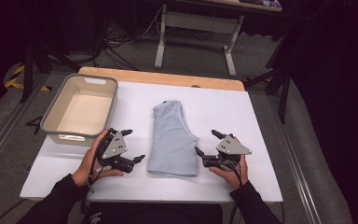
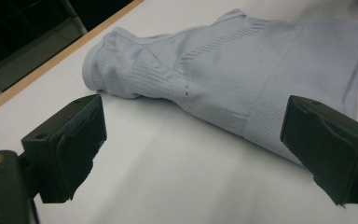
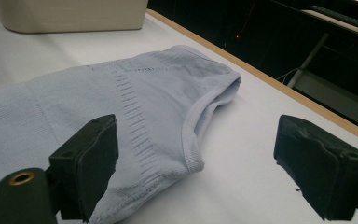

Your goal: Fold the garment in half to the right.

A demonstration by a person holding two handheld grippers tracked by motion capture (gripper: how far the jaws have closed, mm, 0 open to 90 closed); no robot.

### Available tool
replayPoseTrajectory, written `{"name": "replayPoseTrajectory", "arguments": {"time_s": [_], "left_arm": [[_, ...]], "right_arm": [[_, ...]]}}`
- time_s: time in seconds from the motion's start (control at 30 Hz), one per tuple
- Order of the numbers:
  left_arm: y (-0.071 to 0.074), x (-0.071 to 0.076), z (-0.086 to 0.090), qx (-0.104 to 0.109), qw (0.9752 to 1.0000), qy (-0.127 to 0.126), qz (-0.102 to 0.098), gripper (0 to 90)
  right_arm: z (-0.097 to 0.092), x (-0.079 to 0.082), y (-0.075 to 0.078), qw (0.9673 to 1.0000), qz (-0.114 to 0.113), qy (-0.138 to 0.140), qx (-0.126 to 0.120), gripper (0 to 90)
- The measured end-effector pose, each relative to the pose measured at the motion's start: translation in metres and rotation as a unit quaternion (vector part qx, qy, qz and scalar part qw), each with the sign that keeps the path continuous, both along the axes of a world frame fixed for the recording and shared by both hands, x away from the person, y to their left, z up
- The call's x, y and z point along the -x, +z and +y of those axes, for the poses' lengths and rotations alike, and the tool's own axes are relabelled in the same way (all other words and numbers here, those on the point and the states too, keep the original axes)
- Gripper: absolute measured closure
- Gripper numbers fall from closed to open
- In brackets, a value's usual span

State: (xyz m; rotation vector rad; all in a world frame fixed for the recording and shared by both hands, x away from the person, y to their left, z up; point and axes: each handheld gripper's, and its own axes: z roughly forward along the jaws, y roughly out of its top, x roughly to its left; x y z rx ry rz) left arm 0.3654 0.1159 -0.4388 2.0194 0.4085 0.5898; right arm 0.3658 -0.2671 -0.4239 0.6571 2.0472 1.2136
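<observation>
A folded light blue ribbed garment [image 1: 172, 137] lies flat in the middle of the white table. My left gripper [image 1: 135, 145] is just off its left edge, held low in a hand, its jaws spread wide and pointing at the cloth. In the left gripper view the garment [image 2: 223, 65] lies ahead of the left gripper [image 2: 193, 140], and nothing is between the black pads. My right gripper [image 1: 205, 142] is by the garment's right edge, also open. In the right gripper view the garment's hem [image 3: 121, 93] reaches the left jaw of the right gripper [image 3: 196, 163], which grips nothing.
A beige plastic bin [image 1: 56, 105] stands at the table's back left, and its wall [image 3: 70, 16] shows in the right gripper view. A wooden strip [image 1: 168, 77] edges the table's far side. Bare white tabletop [image 1: 242, 112] lies to the garment's right.
</observation>
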Motion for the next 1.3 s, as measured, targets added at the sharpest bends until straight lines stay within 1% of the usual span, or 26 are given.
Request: {"name": "replayPoseTrajectory", "arguments": {"time_s": [0.03,0.07,0.1,0.2,0.33,0.53,0.7,0.8,0.93,1.03,1.1,1.17,1.3], "left_arm": [[0.000,0.001,0.002,0.005,1.0000,0.000,0.001,7.1],[-0.001,0.002,0.004,0.010,0.9999,0.002,0.005,6.6],[-0.001,0.002,0.004,0.010,0.9999,0.002,0.005,6.6],[-0.005,0.006,0.010,0.017,0.9997,0.004,0.016,6.6],[-0.009,0.009,0.012,0.010,0.9998,0.006,0.019,6.7],[-0.014,0.013,0.021,0.020,0.9991,0.015,0.034,6.5],[-0.015,0.016,0.025,0.019,0.9990,0.016,0.036,6.6],[-0.015,0.016,0.024,0.017,0.9991,0.017,0.036,6.7],[-0.016,0.016,0.024,0.013,0.9990,0.016,0.040,6.7],[-0.017,0.018,0.024,0.004,0.9992,0.021,0.035,7.6],[-0.018,0.018,0.023,0.002,0.9993,0.017,0.034,7.6],[-0.018,0.019,0.024,0.000,0.9992,0.016,0.035,7.7],[-0.016,0.021,0.026,-0.001,0.9994,0.020,0.029,7.7]], "right_arm": [[-0.001,0.000,0.000,1.0000,0.000,-0.002,0.001,14.5],[-0.003,0.001,-0.001,1.0000,-0.001,-0.003,-0.002,14.4],[-0.003,0.001,-0.001,1.0000,-0.001,-0.003,-0.002,14.4],[-0.007,0.005,-0.002,1.0000,-0.008,-0.004,-0.004,14.3],[-0.009,0.005,-0.004,1.0000,-0.006,-0.006,-0.004,14.2],[-0.015,0.008,-0.007,0.9999,-0.004,-0.008,-0.007,14.7],[-0.017,0.009,-0.009,0.9999,-0.002,-0.011,-0.006,14.9],[-0.017,0.008,-0.009,0.9999,-0.001,-0.013,-0.002,14.9],[-0.016,0.006,-0.009,0.9999,0.003,-0.011,-0.003,15.0],[-0.014,0.004,-0.010,0.9999,0.009,-0.009,-0.002,14.9],[-0.013,0.003,-0.011,0.9998,0.012,-0.013,0.002,14.9],[-0.012,0.002,-0.011,0.9998,0.016,-0.014,0.001,14.9],[-0.010,0.001,-0.011,0.9998,0.017,-0.013,0.003,14.9]]}}
